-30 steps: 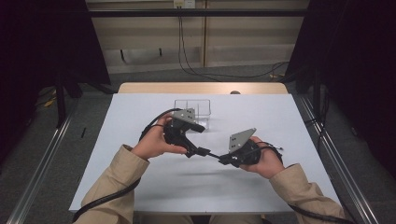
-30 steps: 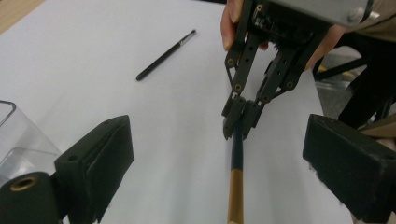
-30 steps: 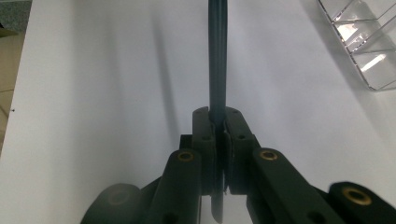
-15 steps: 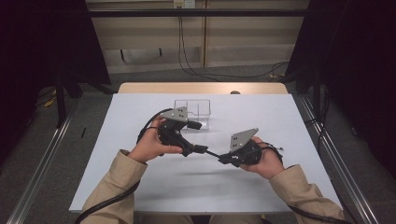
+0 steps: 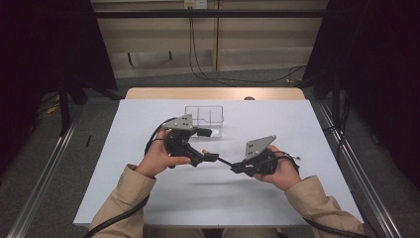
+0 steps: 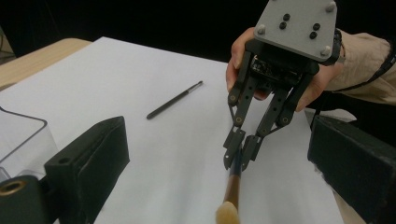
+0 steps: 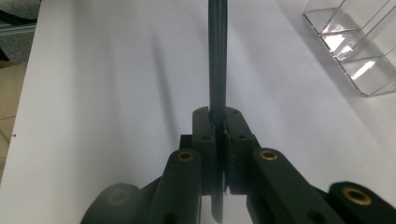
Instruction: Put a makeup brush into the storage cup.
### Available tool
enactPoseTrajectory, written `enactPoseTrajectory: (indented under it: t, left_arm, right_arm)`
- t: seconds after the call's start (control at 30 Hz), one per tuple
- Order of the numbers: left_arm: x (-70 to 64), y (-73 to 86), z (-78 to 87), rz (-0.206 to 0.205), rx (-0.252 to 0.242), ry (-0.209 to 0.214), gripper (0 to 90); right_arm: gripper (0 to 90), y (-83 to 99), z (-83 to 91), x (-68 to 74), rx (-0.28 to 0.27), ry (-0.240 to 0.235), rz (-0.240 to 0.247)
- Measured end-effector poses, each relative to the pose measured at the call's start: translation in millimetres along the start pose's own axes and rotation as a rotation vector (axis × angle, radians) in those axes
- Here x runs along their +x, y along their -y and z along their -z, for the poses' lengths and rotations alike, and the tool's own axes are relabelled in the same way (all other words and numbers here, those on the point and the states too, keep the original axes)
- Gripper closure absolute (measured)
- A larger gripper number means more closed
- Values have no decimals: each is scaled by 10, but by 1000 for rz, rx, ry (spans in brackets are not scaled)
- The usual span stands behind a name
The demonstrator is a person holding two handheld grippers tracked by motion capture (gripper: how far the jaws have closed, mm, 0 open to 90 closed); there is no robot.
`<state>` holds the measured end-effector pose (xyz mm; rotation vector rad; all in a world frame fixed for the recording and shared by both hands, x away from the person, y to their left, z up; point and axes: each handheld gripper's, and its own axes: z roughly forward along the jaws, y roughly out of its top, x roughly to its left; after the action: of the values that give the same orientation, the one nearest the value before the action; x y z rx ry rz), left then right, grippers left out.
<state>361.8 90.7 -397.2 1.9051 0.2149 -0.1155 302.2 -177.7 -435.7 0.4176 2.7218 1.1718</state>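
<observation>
My right gripper is shut on a thin dark-handled brush and holds it above the white table, pointing toward my left gripper. In the left gripper view that right gripper faces me. The brush comes out of its closed jaws, and its tan bristle end sits low between my own wide-open jaws without touching either. The right gripper view shows the jaws of the right gripper clamped on the handle. A second, black brush lies flat on the paper beyond.
A clear plastic organizer with compartments stands behind the left gripper, and the right gripper view shows it at the upper right. White paper covers the table. Metal rails run along both sides.
My left gripper has shifted a little left and turned, and its jaws now stand wide apart around the brush's end. The right hand and its brush have stayed put.
</observation>
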Motion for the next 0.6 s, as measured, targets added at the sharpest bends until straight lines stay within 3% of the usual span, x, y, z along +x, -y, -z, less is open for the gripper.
enactPoseTrajectory:
  t: [0.33, 0.6]
  left_arm:
    - [32, 52, -16, 19, -27, -7, 49]
    - [38, 63, -37, 38, -58, -12, 51]
  right_arm:
    - [850, 15, 41, -27, -37, 17, -15]
    - [850, 18, 62, -34, -101, 33, -60]
